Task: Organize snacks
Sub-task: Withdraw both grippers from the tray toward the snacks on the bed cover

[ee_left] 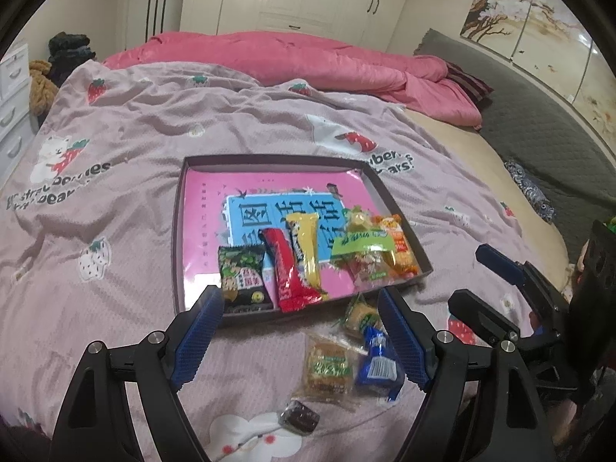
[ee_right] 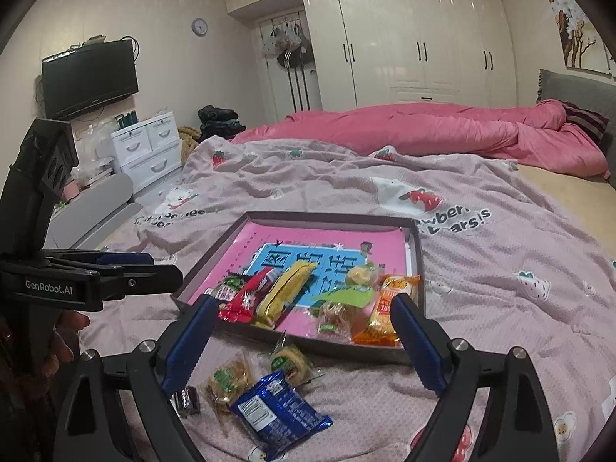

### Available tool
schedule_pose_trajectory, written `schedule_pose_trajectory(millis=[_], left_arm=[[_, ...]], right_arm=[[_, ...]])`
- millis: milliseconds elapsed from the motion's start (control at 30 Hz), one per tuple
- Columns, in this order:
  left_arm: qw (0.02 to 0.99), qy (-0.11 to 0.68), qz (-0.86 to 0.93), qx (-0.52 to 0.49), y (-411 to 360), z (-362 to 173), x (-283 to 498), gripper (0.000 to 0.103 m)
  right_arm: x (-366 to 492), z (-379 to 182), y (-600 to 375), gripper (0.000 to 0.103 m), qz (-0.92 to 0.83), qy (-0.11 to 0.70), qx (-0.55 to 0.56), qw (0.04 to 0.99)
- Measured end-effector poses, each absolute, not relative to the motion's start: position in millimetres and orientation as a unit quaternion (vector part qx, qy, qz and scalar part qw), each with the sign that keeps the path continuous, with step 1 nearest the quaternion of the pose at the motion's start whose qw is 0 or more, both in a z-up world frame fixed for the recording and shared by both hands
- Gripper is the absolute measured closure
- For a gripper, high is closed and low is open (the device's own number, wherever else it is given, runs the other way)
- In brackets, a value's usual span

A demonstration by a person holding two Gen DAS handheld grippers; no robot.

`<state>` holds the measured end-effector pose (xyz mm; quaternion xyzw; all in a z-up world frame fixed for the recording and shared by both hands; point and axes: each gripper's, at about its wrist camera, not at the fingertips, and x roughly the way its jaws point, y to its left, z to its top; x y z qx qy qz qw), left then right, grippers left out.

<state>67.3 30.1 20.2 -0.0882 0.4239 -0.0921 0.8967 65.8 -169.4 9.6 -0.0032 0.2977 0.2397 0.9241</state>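
Both hand-held grippers released, jaws spread wide, nothing held. Left hand-held gripper (ee_left: 300,308) hovering over the near edge of the tray (ee_left: 178,231); right hand-held gripper (ee_right: 304,317) just beside it, aimed the same way.

Tray lying on the bed cover (ee_left: 127,131), straight ahead of both. Inside, along the near wall: green-black packet (ee_left: 242,269), red bar (ee_left: 288,269), yellow bar (ee_left: 307,250), green-labelled candy bag (ee_left: 362,248), orange packet (ee_left: 398,248). Far half of the tray bare.

Four snacks not yet in, on the cover between the fingers and slightly below:
- blue packet (ee_right: 279,412), nearest the right hand-held gripper
- clear-wrapped biscuit (ee_right: 227,383), touching or overlapping the blue packet's edge
- round wrapped cake (ee_right: 290,362), just short of the tray wall
- small dark candy (ee_right: 187,400), close under the right gripper's left finger

Risks, as judged:
- Soft, wrinkled cover: pressing down to pinch likely to sink, letting flat packets slide away or fabric get caught in the jaws.
- Slick wrappers: edge pinch on the blue packet liable to slip out mid-lift.
- Blue packet and biscuit crowded: closing on one may drag or double-grab the other.
- Dark candy small and low: easy to nudge into a fold and lose.
- Near row packed: dropping at the near wall may pile up or spill back over the rim; tray light, could shift if bumped.
- Two grippers close together: collision possible if both reach for the same pile.
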Motion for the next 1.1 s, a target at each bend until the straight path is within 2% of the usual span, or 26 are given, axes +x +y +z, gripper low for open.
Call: schedule_pose_trajectory(millis=[1100], left_arm=[[0.845, 0.516, -0.14, -0.006, 26.7, -30.7, 28.3, 0.02]], right_arm=[[53.7, -2.2, -164.7, 0.012, 0.243, 0.335, -0.05, 0.909]])
